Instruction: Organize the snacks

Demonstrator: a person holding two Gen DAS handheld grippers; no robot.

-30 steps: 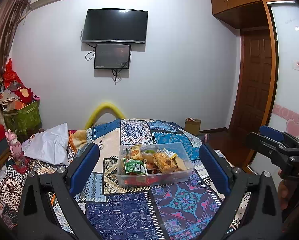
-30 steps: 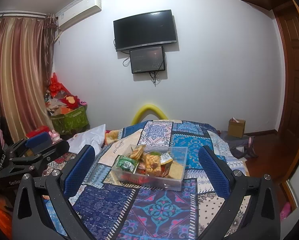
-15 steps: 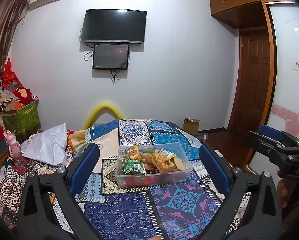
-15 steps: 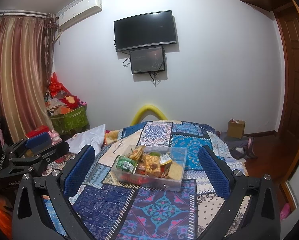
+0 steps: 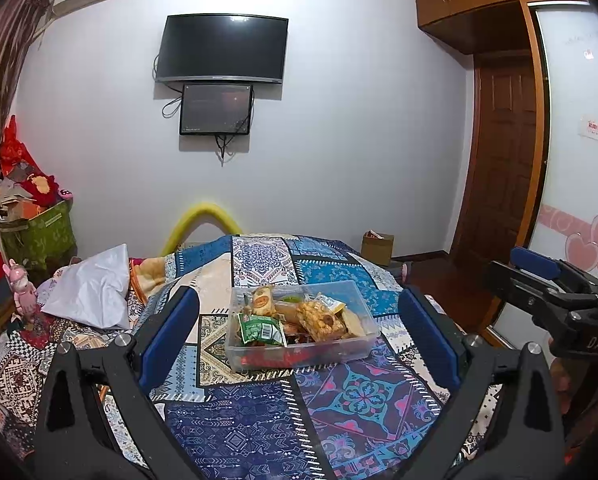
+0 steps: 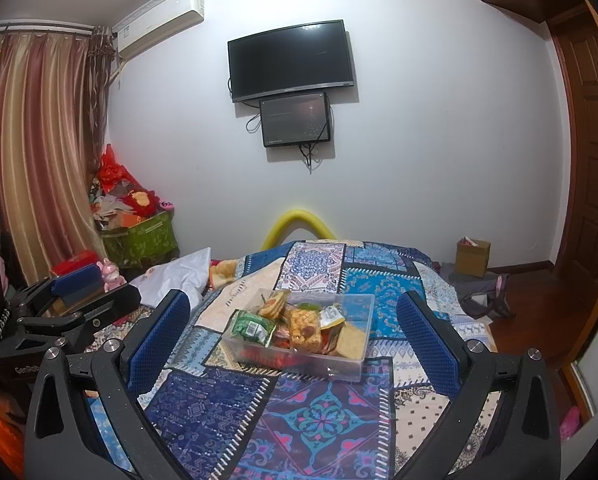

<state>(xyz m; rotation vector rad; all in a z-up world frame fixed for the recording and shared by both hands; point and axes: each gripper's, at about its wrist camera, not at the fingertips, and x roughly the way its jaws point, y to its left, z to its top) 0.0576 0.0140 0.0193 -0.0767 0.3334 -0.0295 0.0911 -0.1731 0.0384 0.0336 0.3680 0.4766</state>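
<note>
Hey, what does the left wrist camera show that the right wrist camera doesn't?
Only the left wrist view shows the wardrobe's white sliding panel with pink hearts and the right gripper at its right edge.

Only the right wrist view shows the full striped curtain, the left gripper at its left edge, and dark clothing on the floor.

Both share the clear snack box full of packets, including a green packet, on the patchwork bedspread, plus the wall TV. Both grippers are open and hold nothing.
</note>
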